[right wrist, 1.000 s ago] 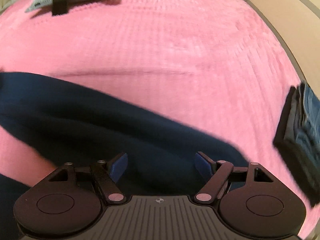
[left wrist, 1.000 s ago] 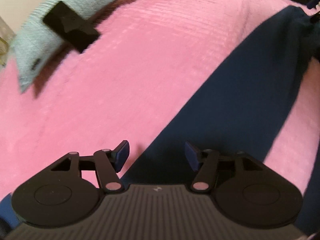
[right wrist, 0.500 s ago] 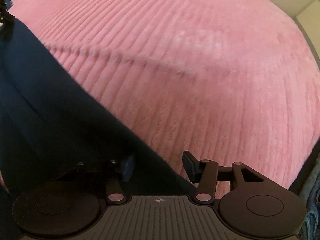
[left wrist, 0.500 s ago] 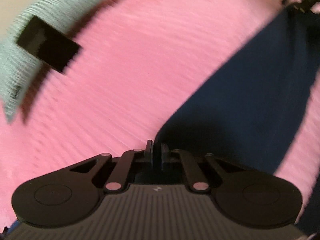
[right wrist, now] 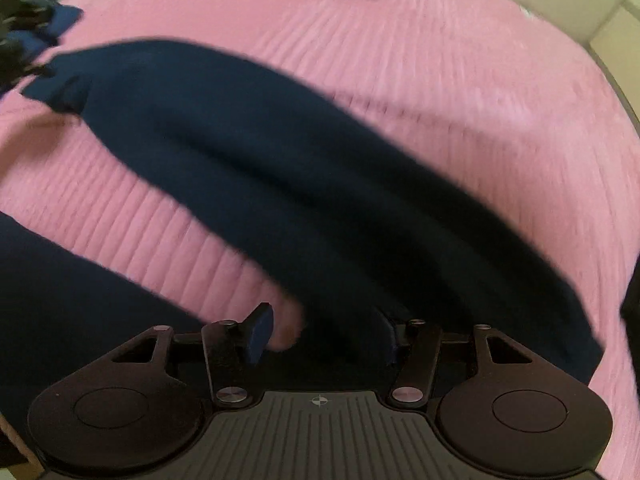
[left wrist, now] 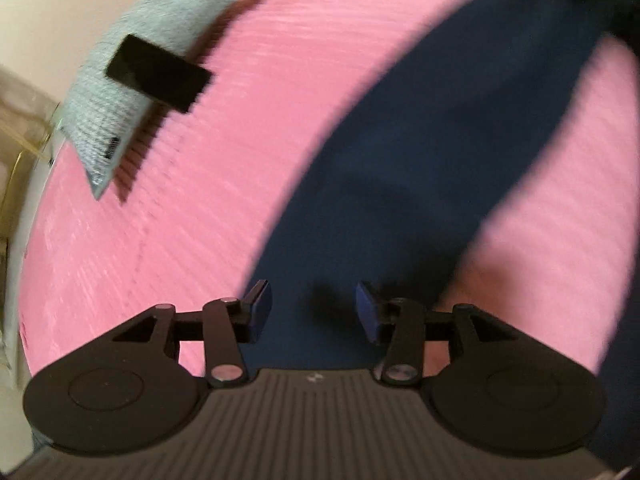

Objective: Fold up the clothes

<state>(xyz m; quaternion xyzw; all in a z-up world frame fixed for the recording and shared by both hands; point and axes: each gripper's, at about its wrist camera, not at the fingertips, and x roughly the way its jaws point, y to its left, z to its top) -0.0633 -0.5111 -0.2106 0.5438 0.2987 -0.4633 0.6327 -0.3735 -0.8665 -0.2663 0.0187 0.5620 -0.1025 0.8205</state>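
A navy garment point(left wrist: 420, 152) lies stretched as a long dark band across the ribbed pink bedspread point(left wrist: 200, 220), running from just in front of the left gripper point(left wrist: 311, 307) up toward the top right of that view. The left gripper's jaws have just been opening and now stand partly apart over the near end of the cloth — the fabric shows in the gap beneath them, but the blue pads do not press on it. From the right wrist, the same navy garment point(right wrist: 300, 168) crosses the pink bedspread point(right wrist: 460, 80) diagonally, from the upper left down to the lower right. The right gripper point(right wrist: 324, 336) hangs over its lower edge, its jaws having opened slightly and standing about half apart; its left pad is over pink cover, its right pad is dark against the cloth, and whether that pad touches the fabric cannot be told through the blur. Farther up the bed a pale blue knitted pillow point(left wrist: 148, 76) rests near the edge, with a black rectangular object point(left wrist: 158, 74) lying on it
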